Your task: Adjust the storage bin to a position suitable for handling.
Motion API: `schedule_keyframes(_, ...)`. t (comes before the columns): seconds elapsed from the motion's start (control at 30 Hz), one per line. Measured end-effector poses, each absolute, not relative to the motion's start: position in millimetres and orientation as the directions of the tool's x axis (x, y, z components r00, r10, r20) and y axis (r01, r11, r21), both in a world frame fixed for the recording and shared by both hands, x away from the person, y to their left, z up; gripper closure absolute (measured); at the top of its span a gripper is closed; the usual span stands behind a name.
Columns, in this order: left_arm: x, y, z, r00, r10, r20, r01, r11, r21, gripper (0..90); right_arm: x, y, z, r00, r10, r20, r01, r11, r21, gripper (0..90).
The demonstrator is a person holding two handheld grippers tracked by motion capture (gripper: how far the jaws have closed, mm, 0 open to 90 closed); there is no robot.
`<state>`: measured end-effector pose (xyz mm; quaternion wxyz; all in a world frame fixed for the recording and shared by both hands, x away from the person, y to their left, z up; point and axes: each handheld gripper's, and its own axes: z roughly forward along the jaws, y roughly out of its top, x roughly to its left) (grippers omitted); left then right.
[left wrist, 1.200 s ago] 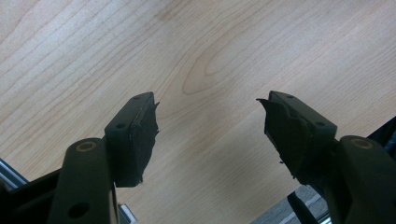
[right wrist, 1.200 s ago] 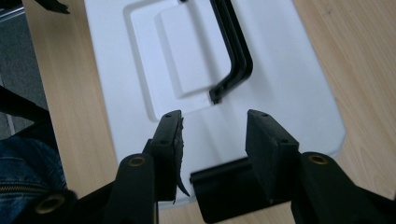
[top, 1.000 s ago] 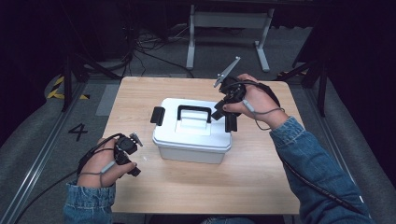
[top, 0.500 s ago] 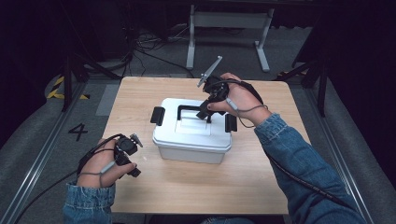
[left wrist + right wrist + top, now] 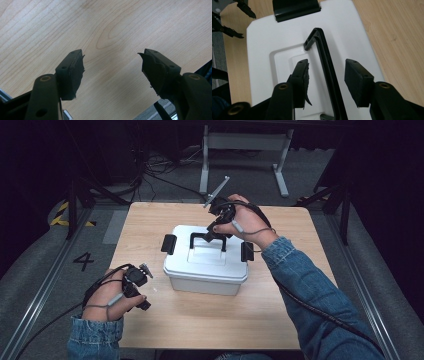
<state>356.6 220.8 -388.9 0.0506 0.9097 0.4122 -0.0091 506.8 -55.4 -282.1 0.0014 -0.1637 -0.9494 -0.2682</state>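
Jaws apart both sides; right gripper straddles box handle.
Risk: closing off-centre, handle slips sideways. Left gripper idles near-left over table.

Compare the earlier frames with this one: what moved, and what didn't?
The right gripper moved in from beside the box's right end to over the lid; its open jaws now straddle the black handle, which stands upright, without closing on it. The left gripper stayed open over the table at the front left, and the box kept its place, both end latches still shut.
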Motion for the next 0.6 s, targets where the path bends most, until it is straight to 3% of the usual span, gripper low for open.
schedule_keyframes(0.1,356.4,221.2,-389.8,0.657,0.751,-0.067,0.754,-0.652,0.085,34.5,509.0,-52.9,-286.3,-0.947,0.307,0.096,0.313,0.811,0.494,58.1)
schedule_keyframes(0.4,358.0,220.9,-390.5,0.656,0.752,-0.072,0.755,-0.650,0.087,34.3,509.5,-44.2,-296.6,-0.959,0.268,0.092,0.281,0.855,0.435,76.6)
schedule_keyframes(0.6,360.1,220.1,-389.5,0.660,0.748,-0.069,0.751,-0.655,0.087,34.2,506.2,-43.6,-295.4,-0.969,0.233,0.085,0.246,0.867,0.434,80.5)
